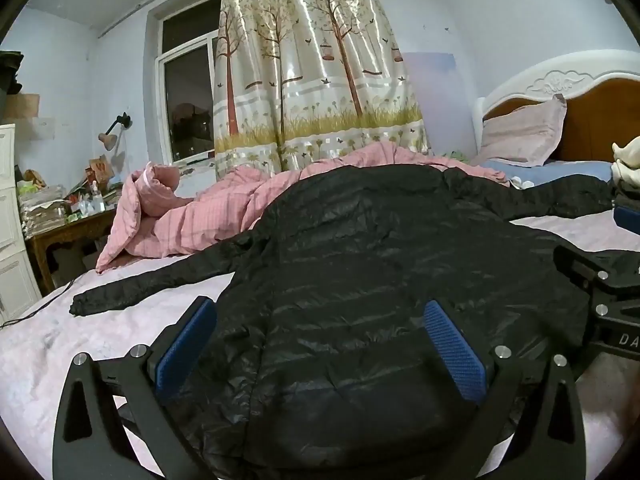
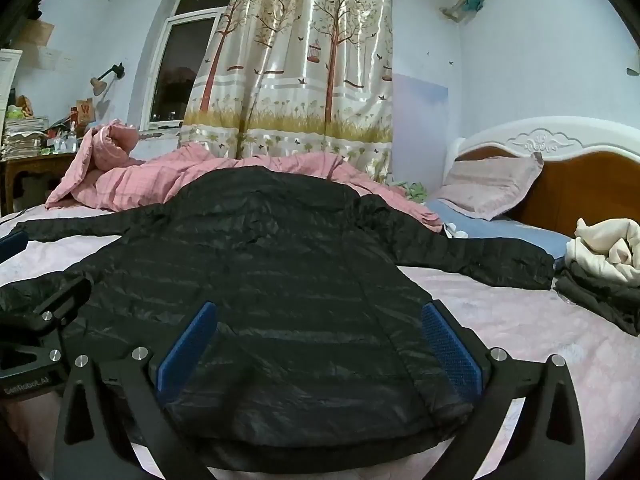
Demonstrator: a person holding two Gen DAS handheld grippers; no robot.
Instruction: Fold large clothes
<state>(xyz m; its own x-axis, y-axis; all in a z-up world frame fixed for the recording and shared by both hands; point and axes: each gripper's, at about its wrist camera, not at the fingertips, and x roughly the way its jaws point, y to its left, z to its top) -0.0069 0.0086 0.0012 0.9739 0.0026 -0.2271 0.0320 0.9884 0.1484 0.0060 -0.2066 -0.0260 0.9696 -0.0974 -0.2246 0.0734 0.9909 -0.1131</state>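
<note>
A black quilted puffer jacket [image 1: 360,272] lies spread flat on the bed, sleeves stretched out to both sides; it also fills the right wrist view [image 2: 272,264]. My left gripper [image 1: 320,348] is open, its blue pads [image 1: 452,352] straddling the jacket's near hem on the left half. My right gripper [image 2: 316,348] is open over the hem's right half, with blue pads [image 2: 448,348] wide apart. Neither holds any fabric. Each gripper's black body shows at the edge of the other's view.
The bed has a pale pink sheet [image 2: 520,320]. A pink checked quilt [image 1: 192,216] is bunched behind the jacket. A pile of cream and dark clothes [image 2: 604,264] lies at right. Pillow and headboard [image 2: 560,148] far right; cluttered desk [image 1: 68,220] far left.
</note>
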